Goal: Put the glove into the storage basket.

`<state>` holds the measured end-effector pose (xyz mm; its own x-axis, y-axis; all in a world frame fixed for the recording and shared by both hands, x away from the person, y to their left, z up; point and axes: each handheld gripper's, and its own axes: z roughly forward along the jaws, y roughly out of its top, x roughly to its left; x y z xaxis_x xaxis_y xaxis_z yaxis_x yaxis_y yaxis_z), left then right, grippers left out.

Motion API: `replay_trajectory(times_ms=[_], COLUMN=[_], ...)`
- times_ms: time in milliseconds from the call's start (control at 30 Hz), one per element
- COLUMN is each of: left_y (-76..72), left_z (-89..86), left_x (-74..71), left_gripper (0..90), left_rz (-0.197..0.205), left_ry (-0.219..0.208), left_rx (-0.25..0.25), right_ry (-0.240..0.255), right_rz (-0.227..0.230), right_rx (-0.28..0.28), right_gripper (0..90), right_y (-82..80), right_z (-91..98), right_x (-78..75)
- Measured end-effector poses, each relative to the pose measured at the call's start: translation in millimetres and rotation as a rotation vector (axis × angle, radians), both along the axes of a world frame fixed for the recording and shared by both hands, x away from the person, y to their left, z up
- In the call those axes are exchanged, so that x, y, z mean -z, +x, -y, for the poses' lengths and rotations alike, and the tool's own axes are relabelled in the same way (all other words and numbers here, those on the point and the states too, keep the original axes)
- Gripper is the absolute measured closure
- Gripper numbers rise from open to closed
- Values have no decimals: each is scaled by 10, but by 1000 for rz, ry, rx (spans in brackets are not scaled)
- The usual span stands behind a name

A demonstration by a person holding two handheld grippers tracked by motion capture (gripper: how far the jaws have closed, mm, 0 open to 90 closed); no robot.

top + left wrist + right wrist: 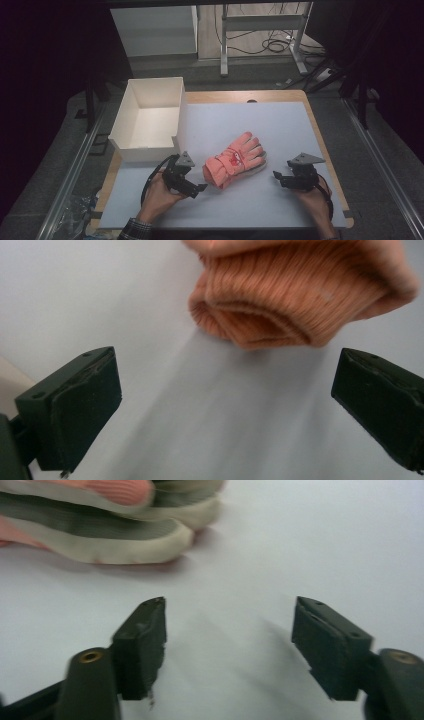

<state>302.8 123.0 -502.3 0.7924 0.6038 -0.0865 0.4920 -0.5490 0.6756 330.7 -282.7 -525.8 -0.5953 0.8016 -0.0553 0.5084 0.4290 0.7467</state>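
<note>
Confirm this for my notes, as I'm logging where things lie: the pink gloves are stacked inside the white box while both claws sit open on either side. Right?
Not quite. The pink gloves lie on the pale mat, to the right of the white box, not inside it; the high view shows this. The rest holds: the left claw and right claw are open on either side.
</note>
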Motion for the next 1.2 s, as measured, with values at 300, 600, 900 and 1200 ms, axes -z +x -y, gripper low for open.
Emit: replay_trajectory(times_ms=[300,600,900,1200], left_y=[23,126,374,606], left_z=[150,332,681,985], left_x=[-262,-432,-453,-300], left_gripper=[0,0,0,0], left_rz=[-10,-6,-2,-43], left_ry=[7,17,58,77], left_rx=[40,64,87,125], right_ry=[-16,-15,-12,-12], right_rz=[-32,-28,-26,-22], right_rx=[26,25,25,24], right_gripper=[182,182,182,182], right_y=[47,44,41,41], right_z=[24,27,28,28], right_x=[38,44,46,49])
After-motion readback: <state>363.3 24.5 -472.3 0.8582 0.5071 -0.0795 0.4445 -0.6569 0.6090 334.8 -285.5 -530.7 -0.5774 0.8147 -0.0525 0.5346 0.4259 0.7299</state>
